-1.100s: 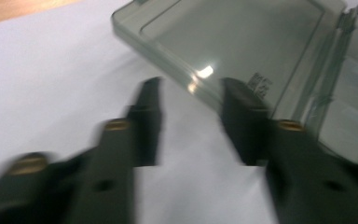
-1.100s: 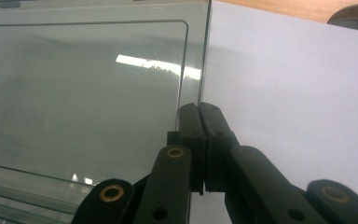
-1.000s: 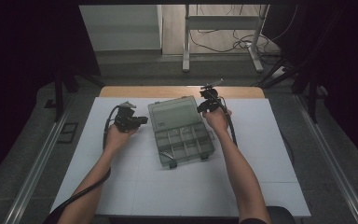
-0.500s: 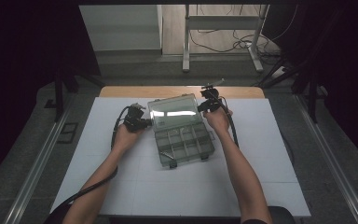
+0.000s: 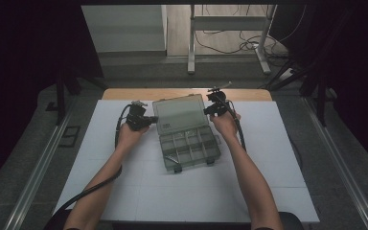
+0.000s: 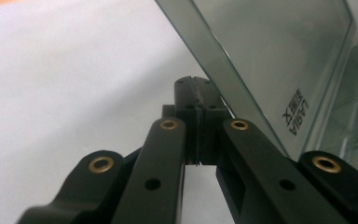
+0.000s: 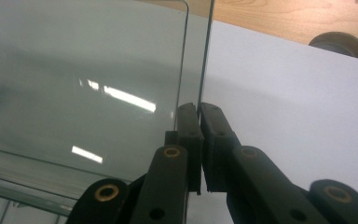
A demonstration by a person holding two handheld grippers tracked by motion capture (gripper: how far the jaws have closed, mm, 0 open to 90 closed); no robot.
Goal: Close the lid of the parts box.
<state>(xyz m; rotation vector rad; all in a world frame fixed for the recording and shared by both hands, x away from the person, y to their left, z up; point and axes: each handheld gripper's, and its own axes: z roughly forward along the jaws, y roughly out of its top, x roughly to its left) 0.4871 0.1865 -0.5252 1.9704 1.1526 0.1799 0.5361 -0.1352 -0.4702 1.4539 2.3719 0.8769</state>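
White tabletop [image 5: 124, 191]: each closed hand-held gripper [image 5: 149, 120] [image 5: 210, 109] pinches the box lid [image 5: 179, 111]

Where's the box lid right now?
In the high view the lid stands raised at the far side of the box, mid-table, between the left gripper and the right gripper, each at a side edge.

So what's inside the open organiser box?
The box has a grid of compartments that looks mostly bare; a small dark item lies in a near-left cell, too small to identify. The raised lid hides nothing inside; it is tinted but see-through.
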